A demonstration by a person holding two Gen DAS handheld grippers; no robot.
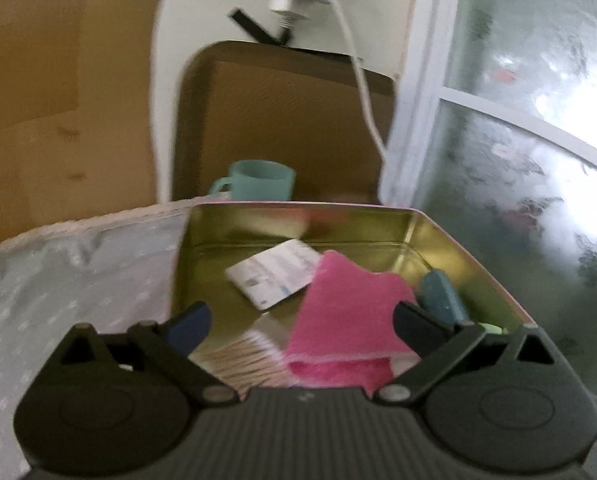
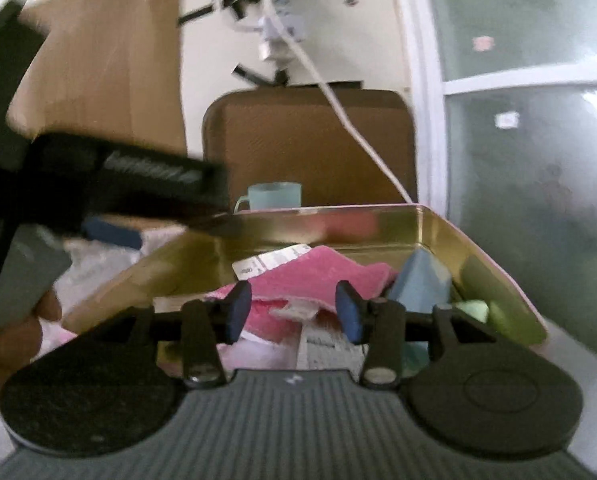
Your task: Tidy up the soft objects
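A gold-lined metal tin (image 1: pixel 298 216) sits on the table holding a pink cloth (image 1: pixel 346 312), a white printed packet (image 1: pixel 274 276), a blue sponge (image 1: pixel 442 296) and a bundle of thin wooden sticks (image 1: pixel 242 356). My left gripper (image 1: pixel 302 320) hovers over the tin's near side, open wide, with nothing between its fingers. In the right wrist view the tin (image 2: pixel 338 210) shows the pink cloth (image 2: pixel 298 280), the blue sponge (image 2: pixel 418 284) and pale green pieces (image 2: pixel 474 310). My right gripper (image 2: pixel 293 312) stands open just before the cloth, its pads apart from it.
A teal cup (image 1: pixel 262 180) stands behind the tin, before a brown panel (image 1: pixel 282 112). A white cable (image 1: pixel 362 80) hangs down from the wall. Frosted glass (image 1: pixel 518 120) lies to the right, a dotted white cloth (image 1: pixel 58 272) to the left. The left tool's dark housing (image 2: pixel 138 176) and a hand (image 2: pixel 22 332) fill the right view's left side.
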